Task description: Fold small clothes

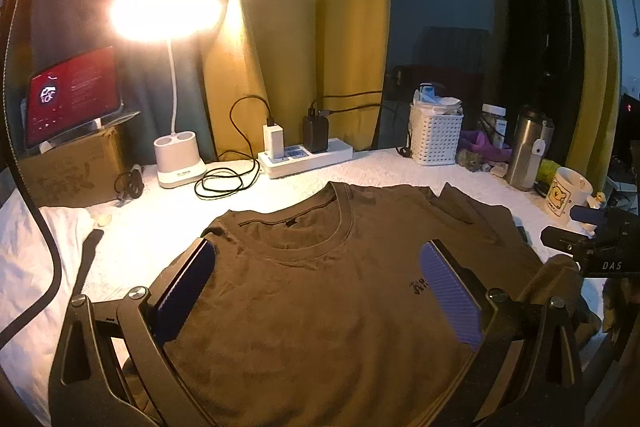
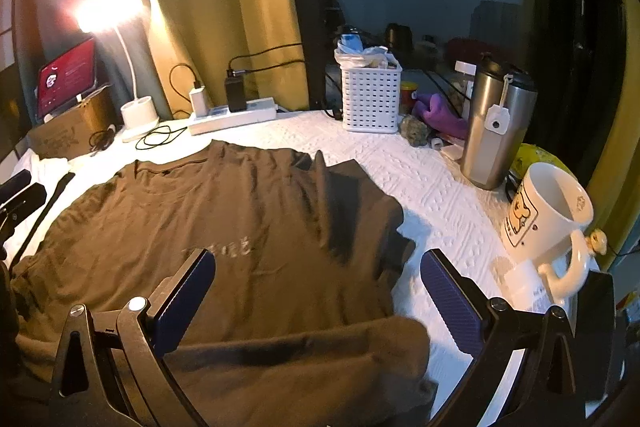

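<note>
A brown T-shirt (image 1: 312, 291) lies front up on the white quilted table cover (image 1: 280, 187), collar toward the back, a small dark print on its chest. My left gripper (image 1: 316, 287) is open and empty, hovering over the shirt's chest with its blue pads either side. In the right wrist view the same shirt (image 2: 208, 227) has its right sleeve bunched and its lower part folded up near the camera. My right gripper (image 2: 316, 291) is open and empty over the shirt's right edge. The right gripper's body also shows in the left wrist view (image 1: 592, 243) at the far right.
At the back stand a lit desk lamp (image 1: 176, 163), a power strip with chargers and cables (image 1: 304, 155), a tablet on a cardboard box (image 1: 72, 99), a white basket (image 2: 370, 99), a steel tumbler (image 2: 496, 127) and a white mug (image 2: 544, 215) close to my right gripper.
</note>
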Demonstrator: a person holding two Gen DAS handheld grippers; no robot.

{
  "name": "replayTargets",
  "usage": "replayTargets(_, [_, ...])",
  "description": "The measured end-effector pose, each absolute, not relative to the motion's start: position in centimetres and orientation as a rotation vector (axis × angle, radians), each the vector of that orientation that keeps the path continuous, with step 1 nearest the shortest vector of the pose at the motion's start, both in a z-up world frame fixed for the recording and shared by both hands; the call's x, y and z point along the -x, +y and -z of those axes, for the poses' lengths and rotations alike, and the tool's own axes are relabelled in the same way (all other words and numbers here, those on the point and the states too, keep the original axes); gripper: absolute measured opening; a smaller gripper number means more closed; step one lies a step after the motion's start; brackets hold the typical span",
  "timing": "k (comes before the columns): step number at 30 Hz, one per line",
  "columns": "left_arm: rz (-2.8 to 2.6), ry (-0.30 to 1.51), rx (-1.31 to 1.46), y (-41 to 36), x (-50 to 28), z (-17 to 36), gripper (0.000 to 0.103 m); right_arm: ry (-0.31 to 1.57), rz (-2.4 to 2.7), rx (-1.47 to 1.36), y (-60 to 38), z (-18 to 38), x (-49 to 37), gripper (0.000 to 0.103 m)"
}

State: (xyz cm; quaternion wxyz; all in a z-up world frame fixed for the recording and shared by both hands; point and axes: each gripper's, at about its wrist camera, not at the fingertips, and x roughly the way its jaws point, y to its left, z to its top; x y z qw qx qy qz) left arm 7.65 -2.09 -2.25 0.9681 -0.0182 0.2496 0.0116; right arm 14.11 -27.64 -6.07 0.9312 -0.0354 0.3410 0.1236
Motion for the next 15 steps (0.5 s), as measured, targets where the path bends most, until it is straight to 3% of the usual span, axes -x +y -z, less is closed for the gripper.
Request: replayTargets(15, [-0.053,0.615,0.037,-3.9,-13.3,4.3,0.101,0.759,-0.296,0.069,-29.8,8.1,-21.9,0.103])
